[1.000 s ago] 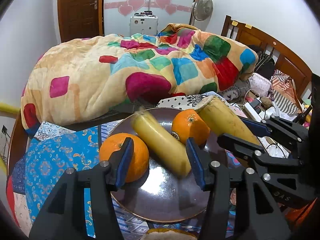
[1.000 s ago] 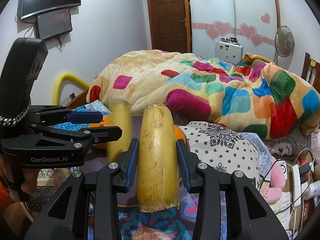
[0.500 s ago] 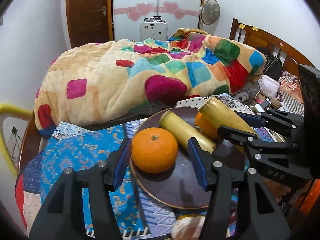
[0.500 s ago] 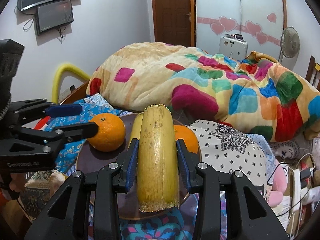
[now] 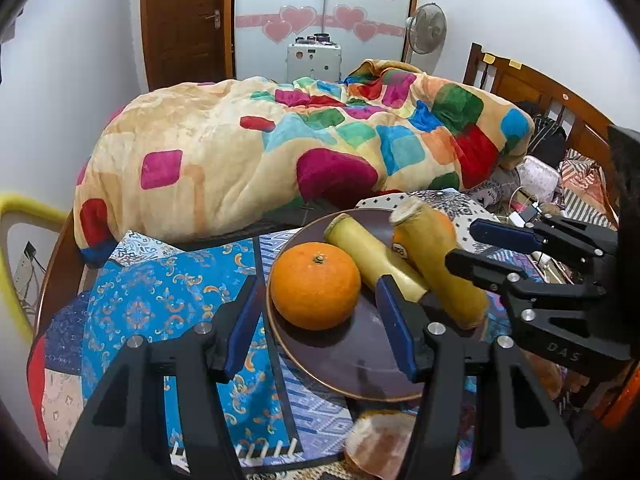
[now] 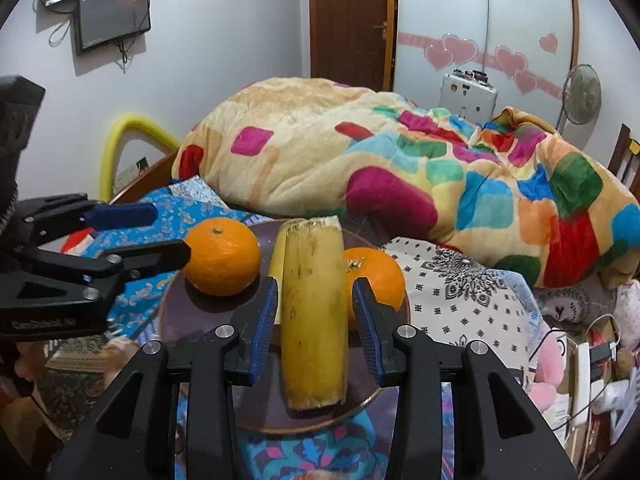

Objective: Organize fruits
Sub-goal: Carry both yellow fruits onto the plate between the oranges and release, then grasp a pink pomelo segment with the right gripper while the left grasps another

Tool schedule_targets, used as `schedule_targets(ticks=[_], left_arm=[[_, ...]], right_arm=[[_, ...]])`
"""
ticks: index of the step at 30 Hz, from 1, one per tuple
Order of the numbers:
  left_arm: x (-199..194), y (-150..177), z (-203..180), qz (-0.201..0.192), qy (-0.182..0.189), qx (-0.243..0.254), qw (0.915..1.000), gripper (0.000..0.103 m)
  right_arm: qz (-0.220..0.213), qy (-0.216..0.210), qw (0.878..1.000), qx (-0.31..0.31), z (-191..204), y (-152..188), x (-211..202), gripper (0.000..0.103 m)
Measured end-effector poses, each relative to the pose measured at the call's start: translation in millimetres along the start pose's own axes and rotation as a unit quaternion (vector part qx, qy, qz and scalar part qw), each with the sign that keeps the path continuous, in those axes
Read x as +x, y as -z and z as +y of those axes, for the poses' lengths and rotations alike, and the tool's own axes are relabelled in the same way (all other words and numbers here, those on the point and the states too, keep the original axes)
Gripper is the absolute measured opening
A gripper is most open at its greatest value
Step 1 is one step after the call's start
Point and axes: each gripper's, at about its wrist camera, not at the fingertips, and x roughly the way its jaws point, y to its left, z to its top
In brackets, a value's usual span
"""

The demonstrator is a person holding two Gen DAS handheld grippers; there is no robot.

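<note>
Since a second ago my right gripper (image 6: 314,306) has let its jaws spread off the near banana piece (image 6: 314,308), which now stands free between the pads with a gap on each side, over the dark plate (image 6: 180,332). My left gripper (image 5: 316,320) has drawn back to the plate's (image 5: 360,364) left edge and stays wide open, holding nothing, with the near orange (image 5: 315,285) ahead between its fingers. On the plate lie both oranges, the far orange (image 6: 378,278) just right of the banana piece, and a second banana piece (image 5: 372,258) between them.
</note>
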Motion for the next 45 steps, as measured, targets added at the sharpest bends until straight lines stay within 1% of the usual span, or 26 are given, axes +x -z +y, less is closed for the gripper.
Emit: schedule_targets(ticks=[3, 7, 12, 16, 18, 22, 27, 31, 38, 45], left_arm=[[-12, 3, -7, -0.008, -0.004, 0.006, 0.9999, 0.064], [-29, 10, -16, -0.014, -0.006, 0.013, 0.9998, 0.065], [-49, 21, -27, -0.019, -0.009, 0.017, 0.9996, 0.071], [-59, 34, -33, -0.014, -0.012, 0.018, 0.9997, 0.074], [-63, 42, -36, -0.011, -0.013, 0.016, 0.9997, 0.08], [-66, 59, -42, -0.004, -0.017, 0.016, 0.9997, 0.082], [-61, 79, -52, 0.013, -0.017, 0.019, 0.9996, 0.084], [-52, 91, -58, 0.027, -0.015, 0.015, 0.9994, 0.085], [-36, 112, -69, 0.042, -0.031, 0.03, 0.9982, 0.085], [-22, 125, -76, 0.05, -0.039, 0.044, 0.997, 0.085]], right_arm=[[-0.013, 0.0, 1.0, 0.004, 1, 1, -19, 0.036], [-0.026, 0.006, 1.0, 0.009, 3, 5, -38, 0.036], [-0.038, 0.014, 0.999, 0.013, 6, 15, -64, 0.036], [-0.045, 0.015, 0.999, 0.019, 5, 27, -82, 0.036], [-0.046, 0.015, 0.999, 0.024, 4, 33, -88, 0.036], [-0.045, 0.027, 0.998, 0.026, 3, 49, -97, 0.036], [-0.037, 0.043, 0.998, 0.026, -1, 69, -102, 0.036], [-0.021, 0.051, 0.998, 0.028, -7, 89, -102, 0.036], [0.007, 0.042, 0.998, 0.038, -15, 117, -94, 0.036], [0.036, 0.039, 0.998, 0.033, -12, 139, -73, 0.036]])
